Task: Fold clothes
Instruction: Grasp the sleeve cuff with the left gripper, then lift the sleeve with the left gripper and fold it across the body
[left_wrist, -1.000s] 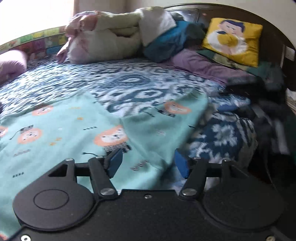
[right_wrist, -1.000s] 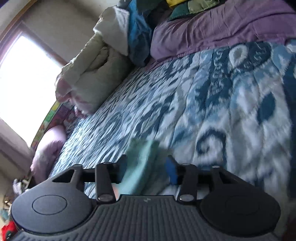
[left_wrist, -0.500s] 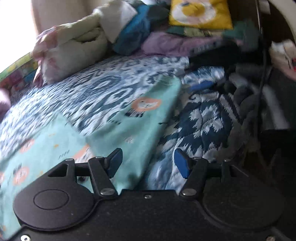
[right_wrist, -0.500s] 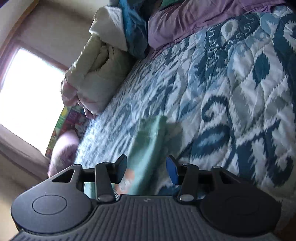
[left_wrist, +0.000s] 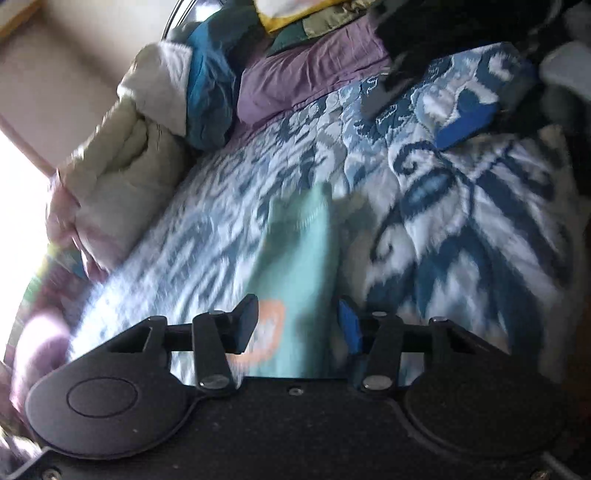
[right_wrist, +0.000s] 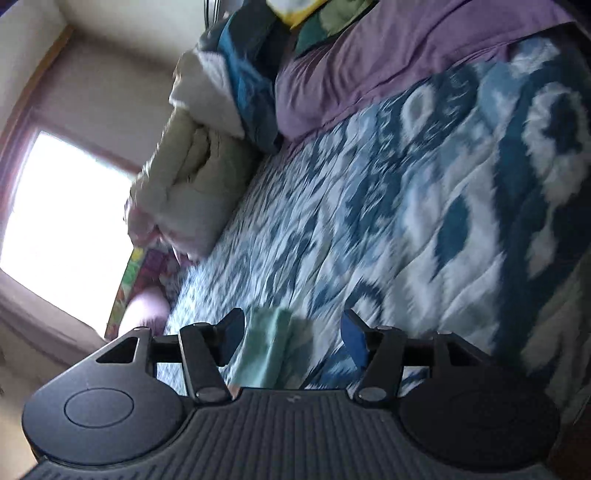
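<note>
Blue-and-white patterned quilt (left_wrist: 461, 229) covers a bed. On it lies a mint-green garment (left_wrist: 303, 258) with an orange printed figure, blurred, running from 12 toward 6 o'clock between the left gripper's (left_wrist: 297, 325) closing jaws, pads not pressing it. The right gripper's (right_wrist: 291, 332) jaws are opening, the garment's edge (right_wrist: 262, 350) between them. No readable writing.

One mint garment (left_wrist: 299, 254), one patterned quilt (left_wrist: 461, 221), one purple pillow (left_wrist: 310, 74), one cream bundle (left_wrist: 125, 166), two grippers.
</note>
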